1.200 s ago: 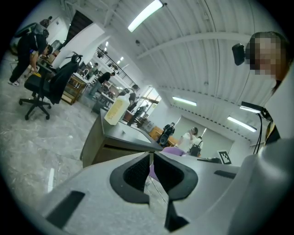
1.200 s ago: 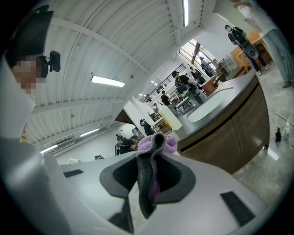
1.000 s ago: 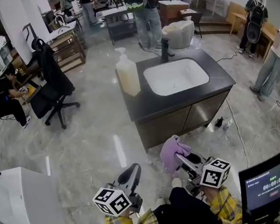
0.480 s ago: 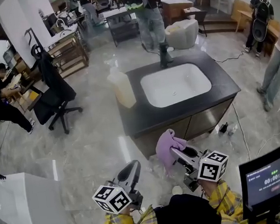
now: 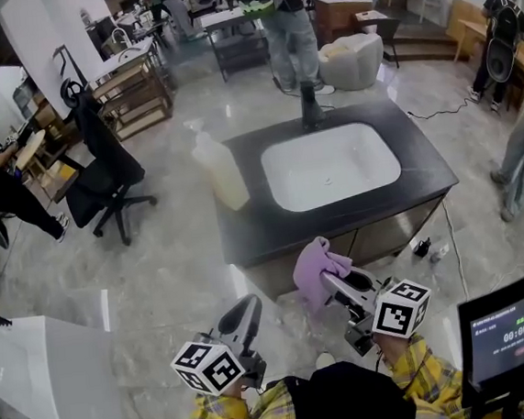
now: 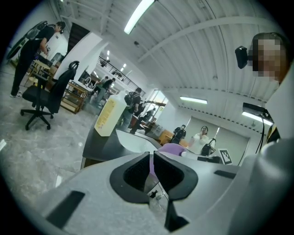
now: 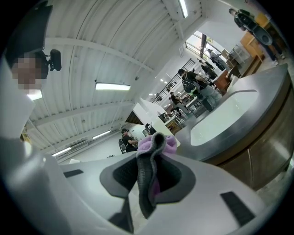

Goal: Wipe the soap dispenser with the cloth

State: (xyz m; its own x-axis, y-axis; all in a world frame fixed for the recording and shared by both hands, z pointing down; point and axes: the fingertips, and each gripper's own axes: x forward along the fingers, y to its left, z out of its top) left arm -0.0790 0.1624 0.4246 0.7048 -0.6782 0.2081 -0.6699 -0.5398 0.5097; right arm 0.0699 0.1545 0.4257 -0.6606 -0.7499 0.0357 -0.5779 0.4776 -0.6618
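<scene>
Our right gripper (image 5: 334, 285) clamps the purple cloth (image 5: 313, 265), our left gripper (image 5: 246, 312) sits closed and empty, and the soap dispenser (image 5: 223, 173) stands well apart.

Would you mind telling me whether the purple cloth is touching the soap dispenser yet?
Apart. The head view shows the cloth in the right gripper, with bare countertop between it and the soap dispenser.

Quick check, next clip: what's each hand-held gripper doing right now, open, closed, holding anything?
Left hand-held gripper: closed, nothing between its jaws.
Right hand-held gripper: closed on the purple cloth.
</scene>
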